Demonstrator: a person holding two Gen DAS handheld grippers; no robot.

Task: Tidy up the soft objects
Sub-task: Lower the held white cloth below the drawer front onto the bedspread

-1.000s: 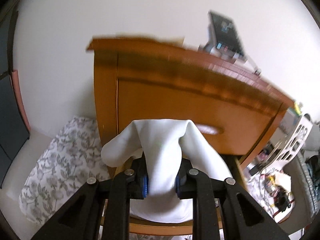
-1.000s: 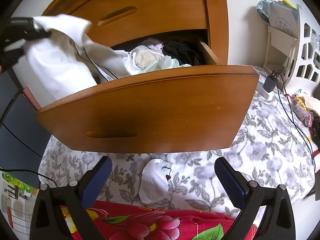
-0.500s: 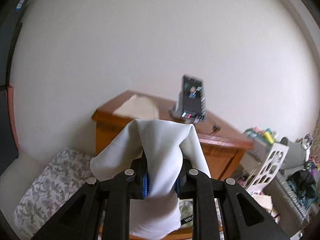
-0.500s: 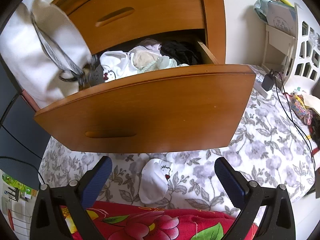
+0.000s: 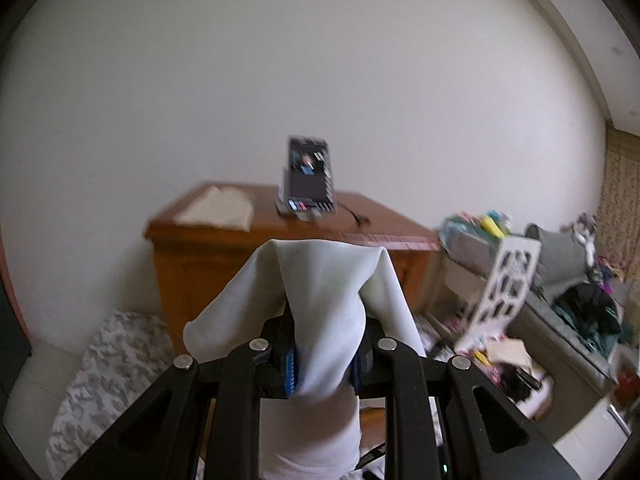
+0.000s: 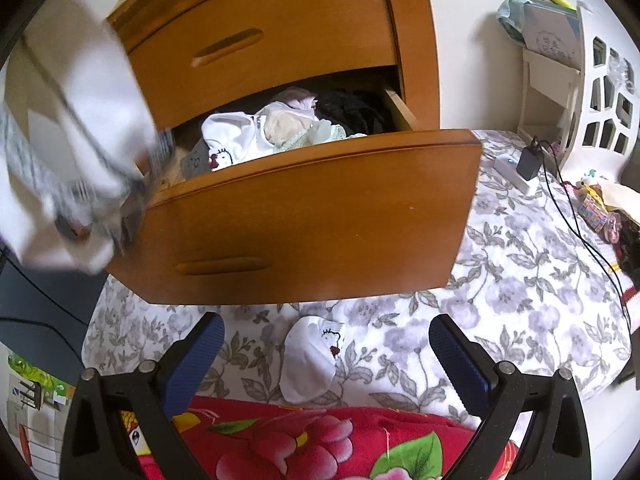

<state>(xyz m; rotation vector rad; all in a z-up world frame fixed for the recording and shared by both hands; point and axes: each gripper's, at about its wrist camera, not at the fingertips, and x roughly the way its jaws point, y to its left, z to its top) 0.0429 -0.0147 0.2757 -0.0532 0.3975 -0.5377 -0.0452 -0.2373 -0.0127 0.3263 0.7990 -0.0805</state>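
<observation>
While clamped in the left gripper (image 5: 324, 368), white cloth (image 5: 324, 308) draped above the open drawer (image 6: 312, 216): best lifted clear before folding, right gripper (image 6: 326, 352) agape, empty, over the white sock (image 6: 308, 364) on the near floral bedding (image 6: 520, 280).

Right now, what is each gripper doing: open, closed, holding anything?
Left gripper: closed on a white cloth garment, lifted clear of the drawer.
Right gripper: jaws open, empty, above a small white sock on the floral bedding.
</observation>
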